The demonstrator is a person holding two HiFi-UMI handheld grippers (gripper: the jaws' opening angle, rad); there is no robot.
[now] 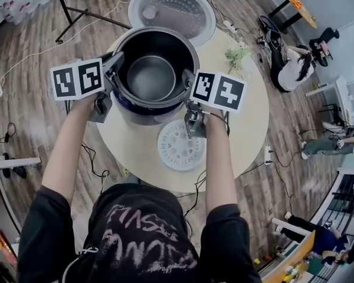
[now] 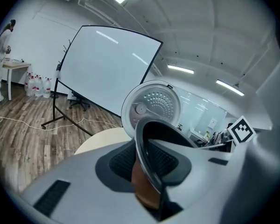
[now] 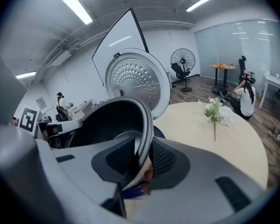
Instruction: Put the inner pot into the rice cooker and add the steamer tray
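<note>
The dark inner pot (image 1: 152, 75) hangs by its rim between my two grippers, low over the dark blue rice cooker body (image 1: 135, 115); how deep it sits I cannot tell. My left gripper (image 1: 114, 69) is shut on the rim's left side, and my right gripper (image 1: 187, 81) on its right side. In the left gripper view the rim (image 2: 141, 139) runs between the pads of the left gripper (image 2: 147, 164). The right gripper (image 3: 141, 160) clamps the rim (image 3: 147, 120) the same way. The cooker's lid (image 1: 172, 7) stands open behind. A white perforated steamer tray (image 1: 181, 145) lies flat on the table in front of the cooker.
The round beige table (image 1: 248, 117) carries a small bunch of flowers (image 1: 236, 56) at the right rear. A projector screen on a stand (image 2: 107, 73) is behind the table. A person (image 1: 292, 63) sits on the floor to the right. Cables trail across the wooden floor.
</note>
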